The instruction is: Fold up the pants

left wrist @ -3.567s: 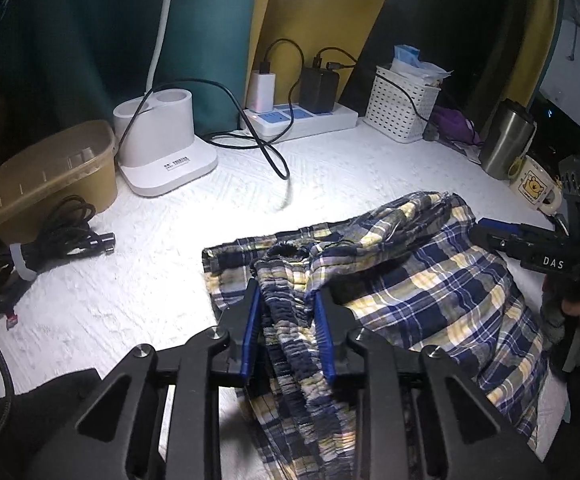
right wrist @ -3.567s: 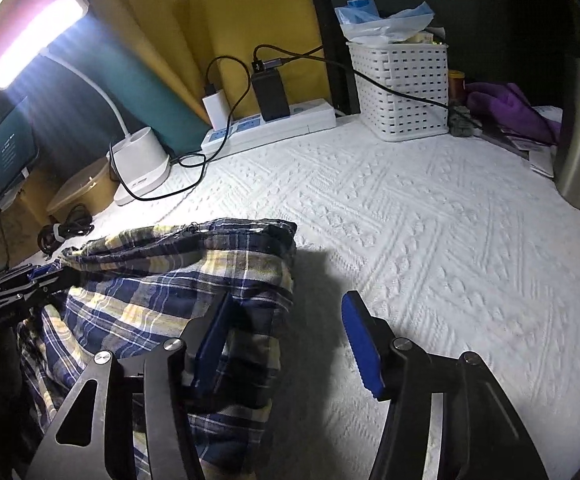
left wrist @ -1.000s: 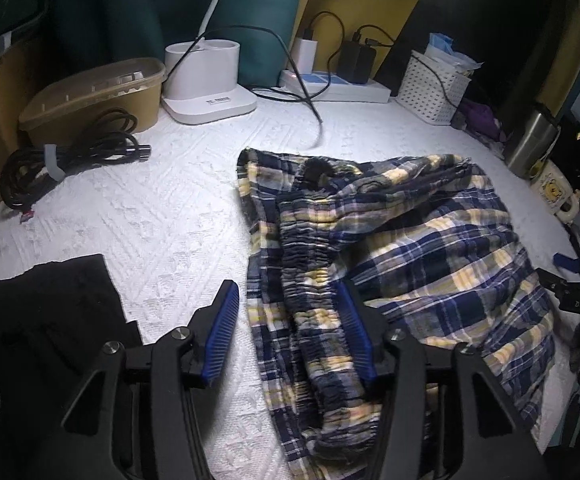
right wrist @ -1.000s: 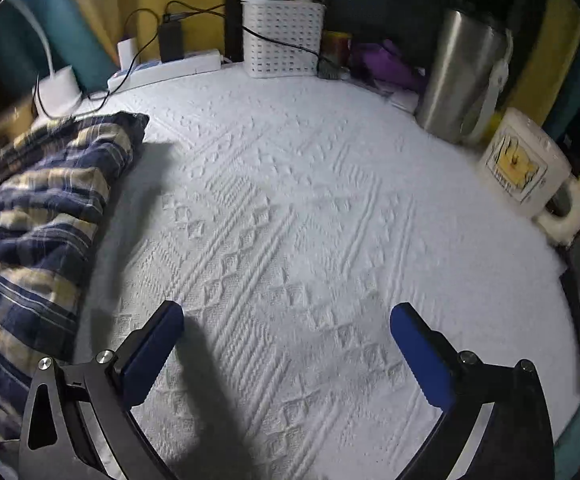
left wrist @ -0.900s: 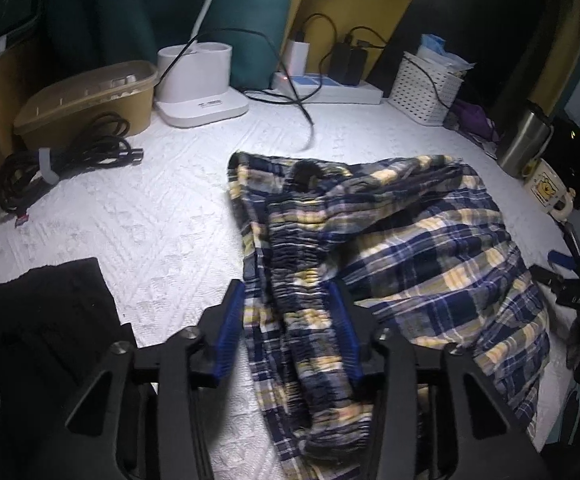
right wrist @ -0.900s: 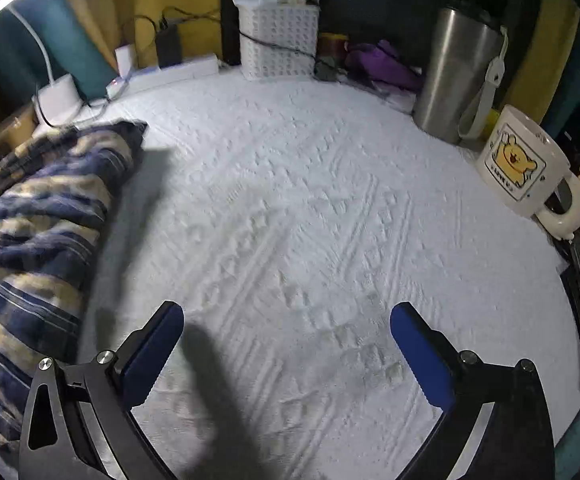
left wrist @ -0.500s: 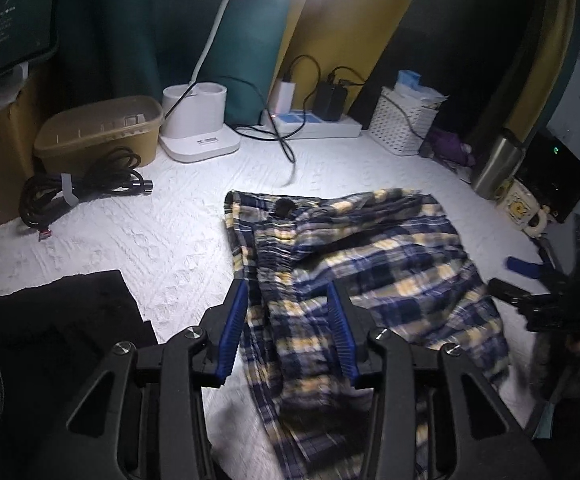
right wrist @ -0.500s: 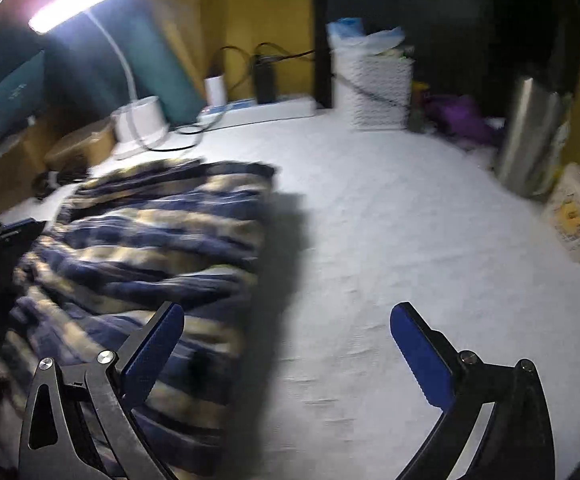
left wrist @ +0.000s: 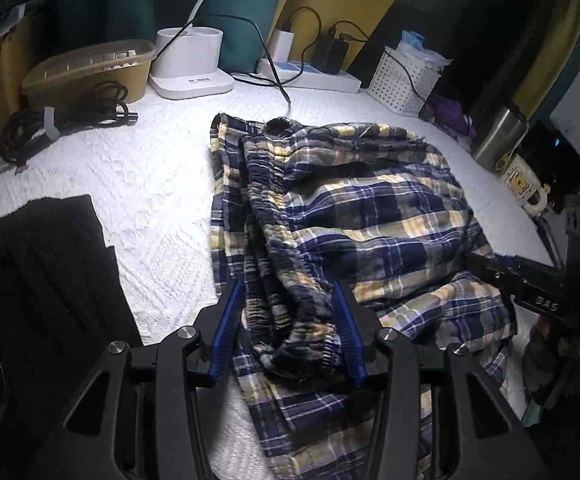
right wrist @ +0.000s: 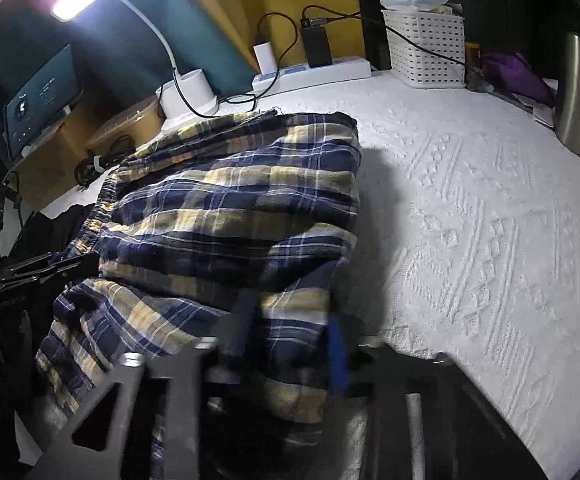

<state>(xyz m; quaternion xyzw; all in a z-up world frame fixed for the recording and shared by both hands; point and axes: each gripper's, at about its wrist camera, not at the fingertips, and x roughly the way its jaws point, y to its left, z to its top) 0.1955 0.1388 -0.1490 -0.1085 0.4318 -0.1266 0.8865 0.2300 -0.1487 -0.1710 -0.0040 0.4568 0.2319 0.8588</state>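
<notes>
The blue and yellow plaid pants (left wrist: 361, 208) lie bunched on the white textured cover (left wrist: 146, 184). My left gripper (left wrist: 290, 328) has its blue pads on either side of the gathered elastic waistband at the near edge and holds it. My right gripper (right wrist: 290, 344), blurred by motion, has its jaws close together on the near right fold of the pants (right wrist: 230, 200). It also shows at the right of the left wrist view (left wrist: 537, 284).
A black cloth (left wrist: 38, 280) lies at the near left. At the back are a tan box (left wrist: 86, 68), coiled cable (left wrist: 66, 116), lamp base (left wrist: 190, 64), power strip (left wrist: 313, 76) and white basket (left wrist: 405, 76). A steel tumbler (left wrist: 497, 136) and mug (left wrist: 525, 184) stand right.
My right gripper has swung back from the bare cover to the pants and narrowed from wide open onto the fabric. My left gripper has come down onto the waistband.
</notes>
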